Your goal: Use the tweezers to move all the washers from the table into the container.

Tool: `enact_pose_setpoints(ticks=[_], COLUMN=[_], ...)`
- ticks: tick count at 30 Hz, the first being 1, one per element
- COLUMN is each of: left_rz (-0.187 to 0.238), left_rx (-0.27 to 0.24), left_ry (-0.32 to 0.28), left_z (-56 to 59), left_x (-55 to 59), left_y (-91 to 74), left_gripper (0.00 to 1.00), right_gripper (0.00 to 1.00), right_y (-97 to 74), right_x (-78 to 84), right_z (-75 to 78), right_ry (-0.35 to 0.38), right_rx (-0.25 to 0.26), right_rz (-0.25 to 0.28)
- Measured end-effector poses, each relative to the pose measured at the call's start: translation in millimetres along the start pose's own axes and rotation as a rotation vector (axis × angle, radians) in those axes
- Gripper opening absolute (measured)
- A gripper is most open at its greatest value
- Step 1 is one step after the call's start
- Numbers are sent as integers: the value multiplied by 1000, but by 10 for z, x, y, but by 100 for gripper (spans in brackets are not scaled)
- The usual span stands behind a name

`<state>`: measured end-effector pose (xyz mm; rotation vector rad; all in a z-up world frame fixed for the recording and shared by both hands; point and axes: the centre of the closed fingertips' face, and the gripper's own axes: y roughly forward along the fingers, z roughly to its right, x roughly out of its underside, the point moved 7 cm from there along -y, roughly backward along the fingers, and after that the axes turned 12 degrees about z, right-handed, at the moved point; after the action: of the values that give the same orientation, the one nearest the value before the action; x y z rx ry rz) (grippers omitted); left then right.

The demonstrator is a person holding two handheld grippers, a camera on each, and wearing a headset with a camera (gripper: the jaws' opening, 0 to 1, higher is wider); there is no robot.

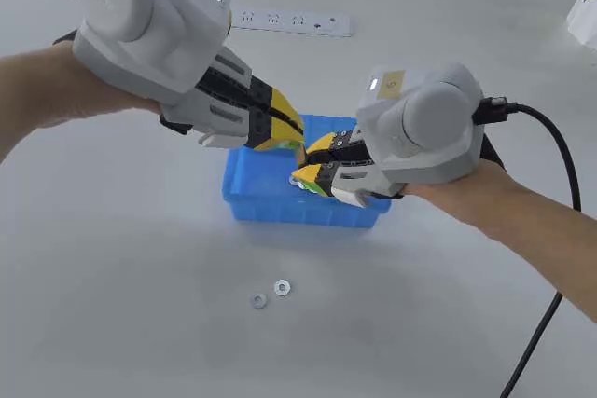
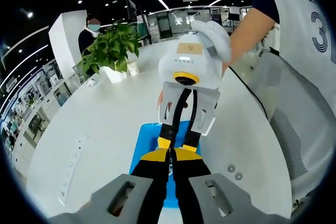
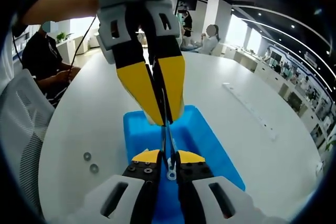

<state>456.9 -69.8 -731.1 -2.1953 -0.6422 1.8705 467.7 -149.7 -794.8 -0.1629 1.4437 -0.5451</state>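
A blue container (image 1: 270, 204) (image 2: 143, 148) (image 3: 207, 142) sits mid-table. Over it my two grippers meet nose to nose. Coming in from the upper left, the left gripper (image 1: 287, 130) (image 2: 169, 157) (image 3: 163, 115) is shut on thin tweezers (image 3: 166, 139). Opposite it, the right gripper (image 1: 310, 171) (image 3: 168, 157) (image 2: 178, 144) is closed around the same tweezers nearer their tip. One small washer (image 3: 171, 174) hangs at the tweezers' tip above the container's inside. Two more washers (image 1: 258, 300) (image 1: 283, 287) (image 3: 87, 156) (image 2: 231, 168) lie on the white table in front of the container.
A white power strip (image 1: 294, 21) (image 3: 247, 106) lies at the table's far side. A potted plant (image 2: 111, 51) stands on the table's far right. A black cable (image 1: 550, 230) trails from the right gripper. A grey chair (image 2: 294, 129) is beside the table; people sit in the background.
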Motion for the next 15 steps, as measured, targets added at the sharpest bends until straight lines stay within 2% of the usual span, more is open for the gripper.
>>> enact_pose_setpoints(ticks=[8, 15], left_rz=[4, 1], left_rx=[-8, -12], left_ry=[29, 64], left_z=[52, 166], left_x=[-116, -269], left_y=[-76, -201], left_gripper=[6, 6], right_gripper=[13, 13], right_y=[-83, -188], right_x=[-107, -261], right_z=[-34, -129], right_ry=[-10, -39], right_rx=[15, 17], right_rz=[24, 61])
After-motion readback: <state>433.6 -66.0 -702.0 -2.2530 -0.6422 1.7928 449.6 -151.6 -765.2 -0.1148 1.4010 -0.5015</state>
